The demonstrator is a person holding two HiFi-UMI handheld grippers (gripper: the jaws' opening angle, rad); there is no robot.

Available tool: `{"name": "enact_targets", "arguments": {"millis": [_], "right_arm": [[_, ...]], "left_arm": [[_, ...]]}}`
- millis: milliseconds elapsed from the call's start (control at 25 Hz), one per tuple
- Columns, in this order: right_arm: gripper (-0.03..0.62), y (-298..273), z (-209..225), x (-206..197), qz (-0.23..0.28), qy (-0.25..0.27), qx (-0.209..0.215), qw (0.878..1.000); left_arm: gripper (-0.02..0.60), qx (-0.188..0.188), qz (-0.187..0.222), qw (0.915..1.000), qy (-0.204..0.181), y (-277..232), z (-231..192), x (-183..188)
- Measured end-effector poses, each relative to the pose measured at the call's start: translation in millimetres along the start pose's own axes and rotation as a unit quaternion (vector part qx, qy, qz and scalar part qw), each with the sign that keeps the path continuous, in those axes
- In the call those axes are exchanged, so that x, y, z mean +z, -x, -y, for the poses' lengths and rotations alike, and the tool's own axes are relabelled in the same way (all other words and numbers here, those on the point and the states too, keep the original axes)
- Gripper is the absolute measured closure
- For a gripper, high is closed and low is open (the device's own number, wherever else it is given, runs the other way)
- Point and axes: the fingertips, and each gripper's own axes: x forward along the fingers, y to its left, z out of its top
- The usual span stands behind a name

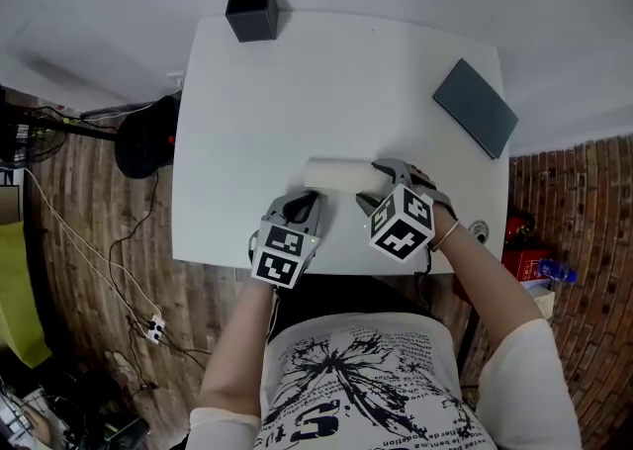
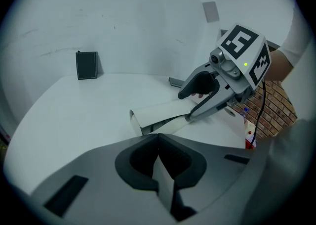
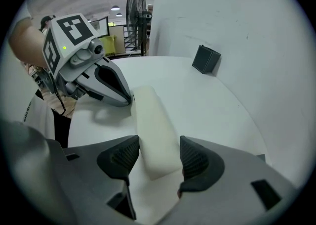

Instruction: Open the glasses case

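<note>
Lying near the table's [image 1: 297, 82] front edge, the white glasses case [image 1: 334, 175] is held at both ends: the left gripper's [image 1: 309, 204] fingers are closed on its thin flap, and the right gripper's [image 1: 380, 185] fingers clamp its body.

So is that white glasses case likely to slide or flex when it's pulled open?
Probably slides: the glasses case lies on a smooth white table, so the right gripper pinning its end helps. The flap in the left gripper looks thin and likely bends. It seems flat-bottomed, unlikely to roll.
</note>
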Motion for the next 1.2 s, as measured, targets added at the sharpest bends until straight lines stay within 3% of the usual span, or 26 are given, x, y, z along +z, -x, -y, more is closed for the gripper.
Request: {"name": "enact_targets", "arguments": {"millis": [400,640,1200], "right_arm": [[0.421,11,7,12,0.011,0.003,0.014,1.000],[0.498,14,25,23,0.016,-0.008,-0.018,1.000],[0.516,-3,63,32,0.018,-0.005,-0.022,1.000]], "left_arm": [[0.568,0.000,0.000,1.0000,0.003,0,1,0],[0.568,0.007,0.003,1.0000,-0.005,0,1,1],[0.568,-0.010,-0.005,0.9999,0.011,-1,1,1]]}}
